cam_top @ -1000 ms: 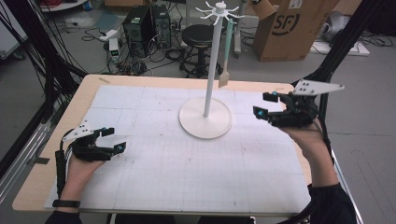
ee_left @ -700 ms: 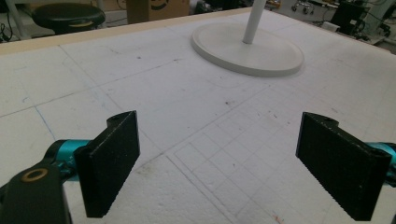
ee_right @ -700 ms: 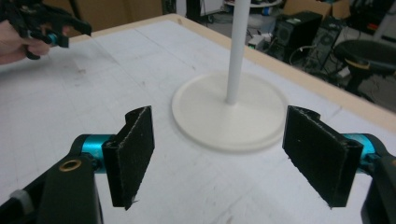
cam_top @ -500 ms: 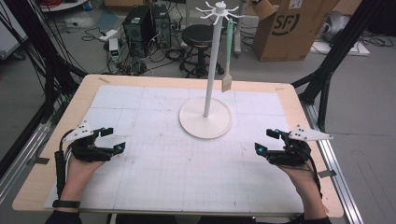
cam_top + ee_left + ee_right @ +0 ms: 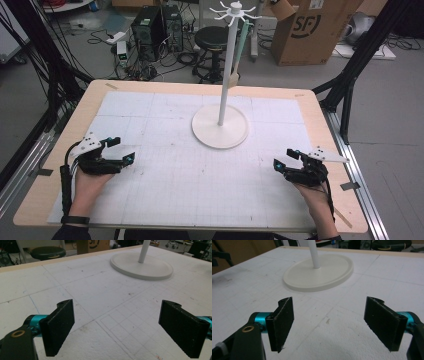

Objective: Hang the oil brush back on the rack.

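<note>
A white stand (image 5: 229, 65) with a round base (image 5: 220, 134) rises at the back middle of the white gridded mat (image 5: 175, 180). From a hook at its top hangs a pale green strap (image 5: 242, 42) with a tan tag (image 5: 233, 79). My left gripper (image 5: 122, 150) rests low at the mat's left, open, with bare mat between its jaws (image 5: 122, 327). My right gripper (image 5: 284, 158) sits low at the front right, open; its jaws have just been opening, and nothing lies between them (image 5: 332, 323). Both gripper views face the stand's base (image 5: 150, 270) (image 5: 299, 280).
The mat covers a wooden table (image 5: 320, 115). Behind the table stand a cardboard box (image 5: 312, 30), a black stool (image 5: 212, 37) and computer towers (image 5: 157, 27). Black frame posts (image 5: 350, 75) flank the table on both sides.
My right hand has come down from beside the stand at the back right to just above the mat near the front right. The left hand has stayed put.
</note>
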Demonstrator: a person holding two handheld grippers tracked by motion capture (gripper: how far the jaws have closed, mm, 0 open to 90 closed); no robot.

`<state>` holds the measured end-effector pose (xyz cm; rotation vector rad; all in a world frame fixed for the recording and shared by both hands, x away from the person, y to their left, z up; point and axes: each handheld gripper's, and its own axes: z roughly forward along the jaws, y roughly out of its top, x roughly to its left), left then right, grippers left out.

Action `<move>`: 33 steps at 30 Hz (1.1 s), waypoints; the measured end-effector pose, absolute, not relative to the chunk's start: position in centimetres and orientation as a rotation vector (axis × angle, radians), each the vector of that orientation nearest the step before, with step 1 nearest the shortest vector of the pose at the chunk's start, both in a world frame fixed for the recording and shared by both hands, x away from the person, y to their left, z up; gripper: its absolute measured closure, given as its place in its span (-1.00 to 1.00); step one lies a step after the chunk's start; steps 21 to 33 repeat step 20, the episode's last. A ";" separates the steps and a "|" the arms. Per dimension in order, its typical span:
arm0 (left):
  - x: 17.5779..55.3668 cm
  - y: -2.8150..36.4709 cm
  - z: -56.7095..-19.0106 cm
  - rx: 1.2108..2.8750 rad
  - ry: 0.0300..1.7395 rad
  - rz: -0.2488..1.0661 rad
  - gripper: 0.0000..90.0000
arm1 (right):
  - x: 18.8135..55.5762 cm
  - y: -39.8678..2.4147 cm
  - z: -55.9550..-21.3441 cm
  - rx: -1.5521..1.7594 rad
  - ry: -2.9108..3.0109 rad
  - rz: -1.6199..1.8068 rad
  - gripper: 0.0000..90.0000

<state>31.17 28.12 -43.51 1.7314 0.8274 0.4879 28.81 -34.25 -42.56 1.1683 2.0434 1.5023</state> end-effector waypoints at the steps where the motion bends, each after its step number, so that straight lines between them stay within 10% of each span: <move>1: 31.2 28.1 -43.6 1.735 0.827 0.493 -0.69 | 28.9 -34.3 -42.7 1.181 2.049 1.495 -0.48; 33: 31.3 28.1 -43.8 1.750 0.850 0.470 -0.69 | 29.1 -34.0 -43.4 1.184 2.061 1.450 -0.51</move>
